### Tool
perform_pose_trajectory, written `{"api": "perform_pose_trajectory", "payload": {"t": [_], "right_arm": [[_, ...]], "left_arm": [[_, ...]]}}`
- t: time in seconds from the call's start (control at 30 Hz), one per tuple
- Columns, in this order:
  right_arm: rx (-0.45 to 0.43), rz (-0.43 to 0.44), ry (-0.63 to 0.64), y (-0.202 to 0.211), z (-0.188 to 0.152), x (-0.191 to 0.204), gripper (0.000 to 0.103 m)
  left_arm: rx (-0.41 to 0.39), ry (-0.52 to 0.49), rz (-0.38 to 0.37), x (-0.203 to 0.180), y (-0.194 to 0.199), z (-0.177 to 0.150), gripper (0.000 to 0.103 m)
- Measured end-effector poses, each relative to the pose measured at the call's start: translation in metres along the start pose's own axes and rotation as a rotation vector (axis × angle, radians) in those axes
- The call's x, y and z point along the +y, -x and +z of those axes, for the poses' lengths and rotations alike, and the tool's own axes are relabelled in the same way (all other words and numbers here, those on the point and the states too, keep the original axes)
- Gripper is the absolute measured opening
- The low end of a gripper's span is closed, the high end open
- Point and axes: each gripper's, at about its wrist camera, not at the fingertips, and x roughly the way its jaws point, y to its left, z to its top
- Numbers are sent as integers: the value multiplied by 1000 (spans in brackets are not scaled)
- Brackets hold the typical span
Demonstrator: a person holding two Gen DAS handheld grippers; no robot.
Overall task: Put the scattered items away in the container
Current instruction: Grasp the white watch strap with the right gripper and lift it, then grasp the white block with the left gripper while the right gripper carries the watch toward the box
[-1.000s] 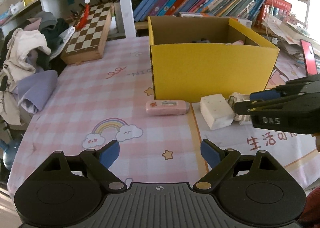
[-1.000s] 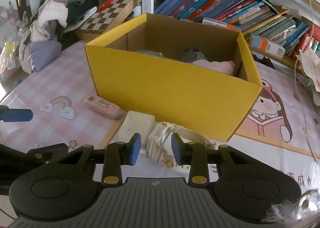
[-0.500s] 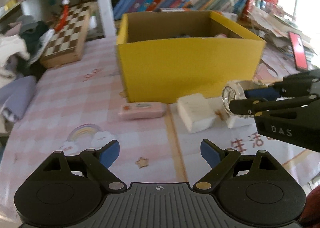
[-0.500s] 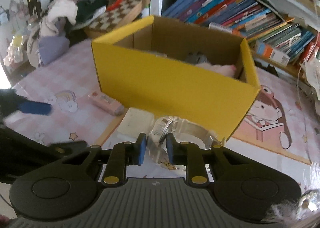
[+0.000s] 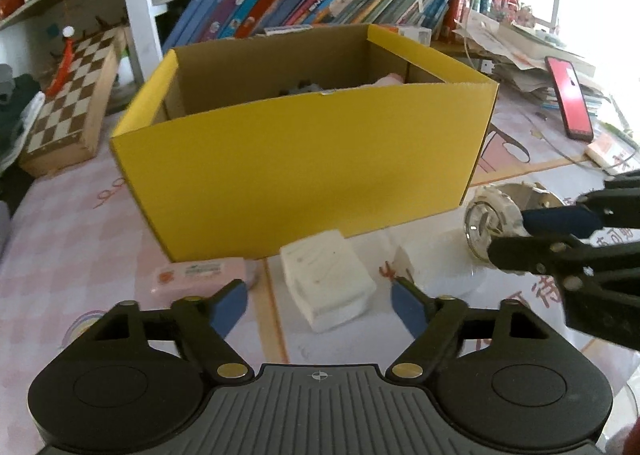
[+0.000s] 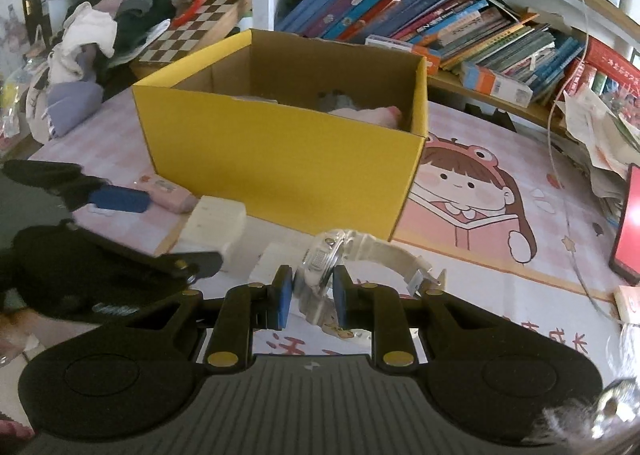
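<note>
Before yellow cardboard box (image 6: 280,159): R tongs (image 6: 313,287) clamp clear-strap watch (image 6: 320,259); L tongs (image 5: 319,305) narrowing, unclamped around white block (image 5: 328,279).

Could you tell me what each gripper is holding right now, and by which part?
The right gripper holds the translucent white wristwatch by its round case. The left gripper, whose jaws have just been closing, holds nothing; the white rectangular block lies between its fingers.
</note>
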Motion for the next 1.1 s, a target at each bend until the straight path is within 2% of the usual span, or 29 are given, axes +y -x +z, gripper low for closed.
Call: {"api": "perform_pose_trajectory", "payload": {"t": [0.2, 0.23, 0.37, 0.67, 0.87, 1.1], "right_arm": [[0, -4, 2, 3, -2, -3, 20], [1, -5, 2, 3, -3, -3, 20], [4, -5, 1, 5, -4, -2, 20], [-6, -6, -20, 12, -8, 1, 20], [-27, 3, -18, 22, -10, 10, 20], [-49, 16, -4, 32, -12, 25, 20]], "left_arm": [[38, 22, -5, 0, -20, 3, 60], [43, 21, -2, -1, -23, 3, 54], [38, 17, -1, -1, -24, 1, 46], [27, 45, -35, 6, 1, -7, 40], [-11, 72, -48, 14, 30, -13, 40], [-54, 50, -47, 15, 54, -19, 40]]}}
